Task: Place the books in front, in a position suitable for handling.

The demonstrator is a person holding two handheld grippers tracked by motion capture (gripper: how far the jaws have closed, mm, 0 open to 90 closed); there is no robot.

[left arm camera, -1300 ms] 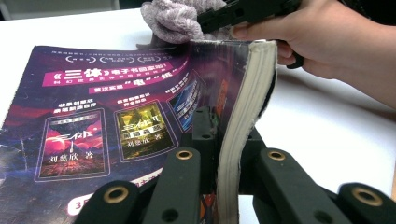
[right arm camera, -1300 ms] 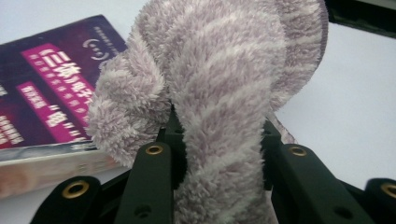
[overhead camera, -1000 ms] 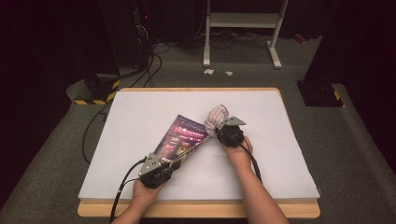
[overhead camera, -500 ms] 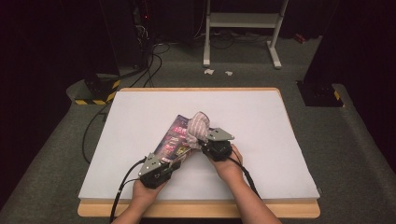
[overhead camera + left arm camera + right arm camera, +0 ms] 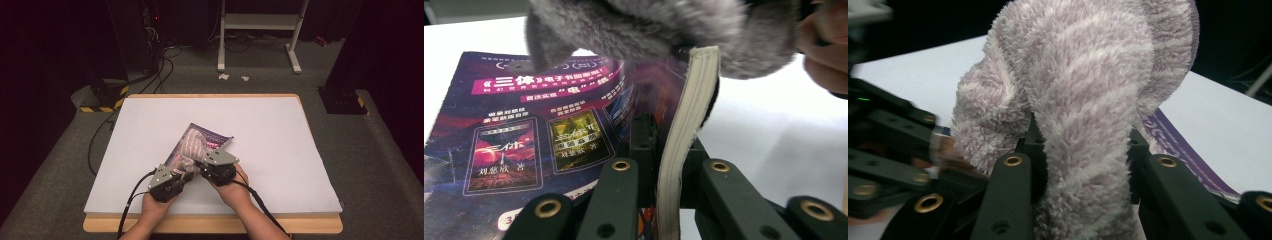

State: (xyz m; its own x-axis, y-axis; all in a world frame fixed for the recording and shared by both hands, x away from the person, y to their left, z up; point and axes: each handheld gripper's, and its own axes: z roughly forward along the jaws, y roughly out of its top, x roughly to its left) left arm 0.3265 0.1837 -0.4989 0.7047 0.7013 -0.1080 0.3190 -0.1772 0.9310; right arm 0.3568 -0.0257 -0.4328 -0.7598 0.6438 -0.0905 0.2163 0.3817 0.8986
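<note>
The black jaws of the left gripper [image 5: 664, 200] are closed tight on a thick paperback book with a purple, glossy printed cover [image 5: 524, 145], its cream block of pages [image 5: 686, 125] being pinched edge-on between the pads in the left gripper view. The book is thereby held at its near end, while its printed cover is seen to spread away to the left of the jaws and to curve upward where it meets the pages. The black jaws of the right gripper [image 5: 1083, 200] are clamped on a fluffy sock striped in pale lilac and white [image 5: 1083, 100], which is squeezed between the pads and bulges above them in a folded, drooping lump. In the high view the sock [image 5: 192, 147] is seen lying over the near part of the book [image 5: 217, 137], with the right gripper [image 5: 207, 162] just beside the left gripper [image 5: 185, 175], the two almost touching. Both are held by a person's hands, whose forearms come in from the bottom edge, and a dark cable is trailed from each. The book and sock are found at the near middle of a wide white sheet [image 5: 280, 130] covering a wooden-edged table [image 5: 215, 225]. Grey carpet [image 5: 380, 150] is spread around the table, and a white metal stand [image 5: 260, 22] is placed beyond it.
</note>
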